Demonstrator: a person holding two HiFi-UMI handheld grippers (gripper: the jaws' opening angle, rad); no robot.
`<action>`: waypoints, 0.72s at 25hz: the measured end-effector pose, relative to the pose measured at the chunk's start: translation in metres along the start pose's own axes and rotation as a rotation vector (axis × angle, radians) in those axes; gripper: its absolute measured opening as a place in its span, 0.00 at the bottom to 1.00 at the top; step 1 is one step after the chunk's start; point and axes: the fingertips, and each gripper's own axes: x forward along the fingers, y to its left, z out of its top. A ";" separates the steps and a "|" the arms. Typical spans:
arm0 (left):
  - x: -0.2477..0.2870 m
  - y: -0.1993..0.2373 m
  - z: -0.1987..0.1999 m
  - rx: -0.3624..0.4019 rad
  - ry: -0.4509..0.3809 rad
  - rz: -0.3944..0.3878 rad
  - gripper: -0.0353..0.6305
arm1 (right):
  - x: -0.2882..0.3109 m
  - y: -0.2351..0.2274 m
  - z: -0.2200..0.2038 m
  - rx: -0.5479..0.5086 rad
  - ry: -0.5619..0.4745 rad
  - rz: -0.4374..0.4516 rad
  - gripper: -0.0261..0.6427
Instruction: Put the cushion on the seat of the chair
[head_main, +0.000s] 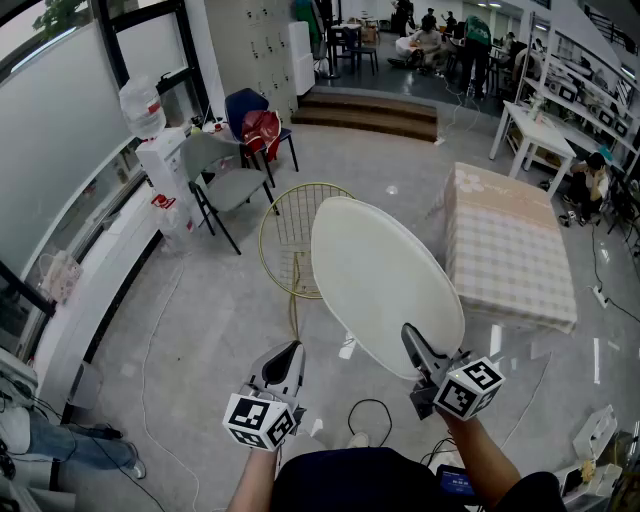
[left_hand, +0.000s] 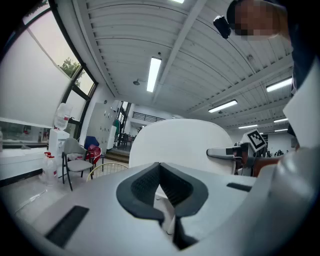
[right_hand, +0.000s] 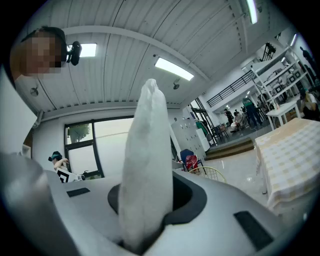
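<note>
The cushion (head_main: 385, 280) is a large round white pad, held up on edge in the air. My right gripper (head_main: 412, 342) is shut on its near rim, and in the right gripper view the cushion (right_hand: 147, 165) stands upright between the jaws. Beyond and below it, the chair (head_main: 288, 238) is a round gold wire seat on the floor, partly hidden by the cushion. My left gripper (head_main: 290, 352) hangs shut and empty to the left of the cushion, apart from it. In the left gripper view the cushion (left_hand: 185, 142) fills the middle, with the chair (left_hand: 106, 169) low at left.
A bed with a checked cover (head_main: 510, 245) stands right of the chair. A grey folding chair (head_main: 225, 188), a blue chair with a red bag (head_main: 258, 125) and a water dispenser (head_main: 150, 125) line the left wall. A black cable (head_main: 372, 408) loops on the floor near me.
</note>
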 end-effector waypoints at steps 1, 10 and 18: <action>0.000 0.000 -0.001 0.003 0.000 -0.001 0.06 | 0.001 0.000 -0.001 -0.002 -0.001 -0.001 0.13; 0.007 0.001 0.000 0.007 -0.002 -0.001 0.06 | 0.006 -0.005 -0.005 0.001 0.002 -0.010 0.13; 0.014 -0.006 -0.003 0.021 0.015 0.008 0.06 | 0.003 -0.015 -0.006 -0.003 0.014 -0.009 0.13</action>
